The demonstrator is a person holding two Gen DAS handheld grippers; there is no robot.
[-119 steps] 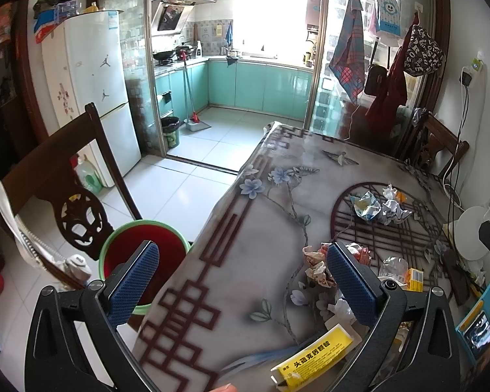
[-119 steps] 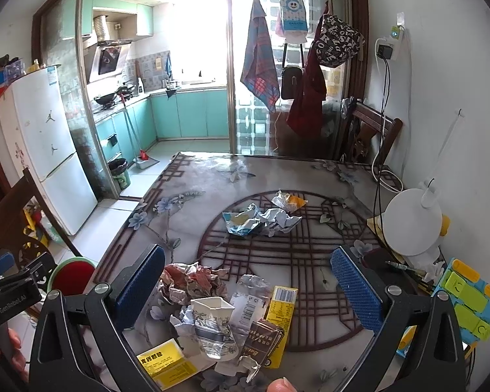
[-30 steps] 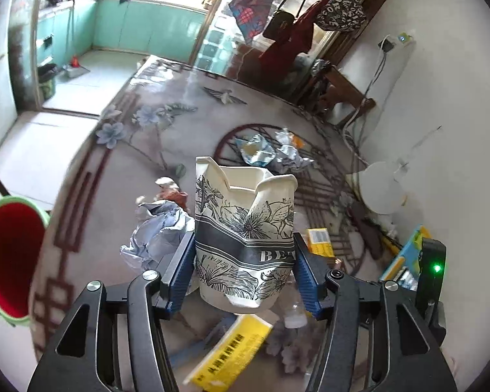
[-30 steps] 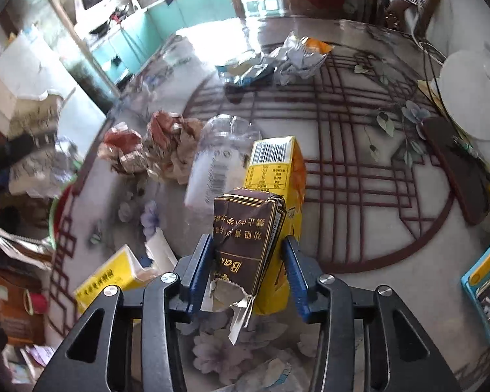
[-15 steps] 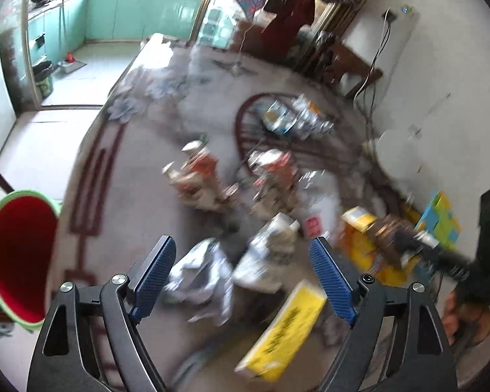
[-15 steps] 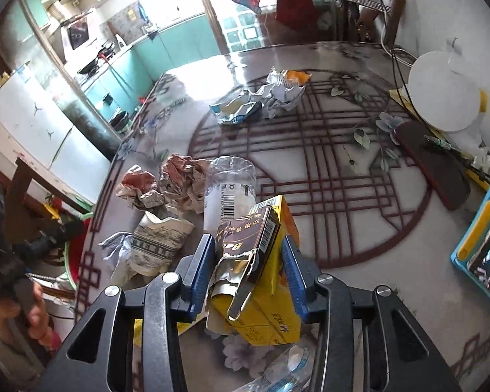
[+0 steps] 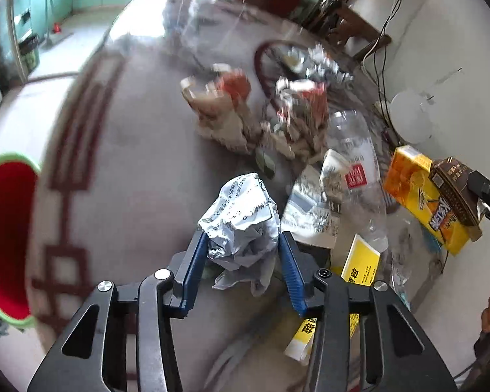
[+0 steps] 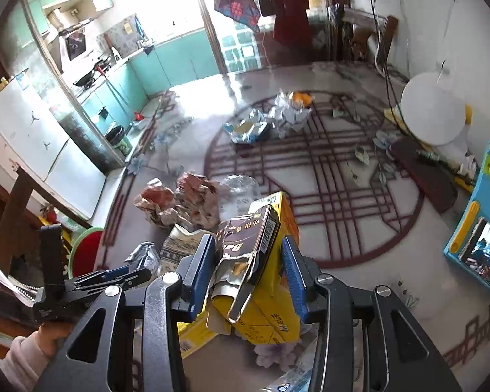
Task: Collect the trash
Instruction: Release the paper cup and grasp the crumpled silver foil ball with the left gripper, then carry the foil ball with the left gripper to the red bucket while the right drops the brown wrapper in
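Left gripper (image 7: 243, 245) clamps crumpled paper wad (image 7: 241, 215) above the table (image 7: 130, 163). Right gripper (image 8: 250, 258) clamps brown carton (image 8: 248, 238) with yellow box (image 8: 271, 313), long axes pointing away; lower ends hidden.

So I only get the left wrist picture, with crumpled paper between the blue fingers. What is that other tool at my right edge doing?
Observer: The right wrist view shows it head-on. The right gripper is shut on a torn brown packet and the yellow carton behind it, both at once.
Visitor: Further up the table my picture is a blur. What lies there?
Observer: Crumpled foil wrappers, on the round red pattern and apart from the pile near the grippers.
Visitor: Is there anything beyond my right edge?
Observer: Yes, a blue and yellow case with a small screen lies at the table's right side.
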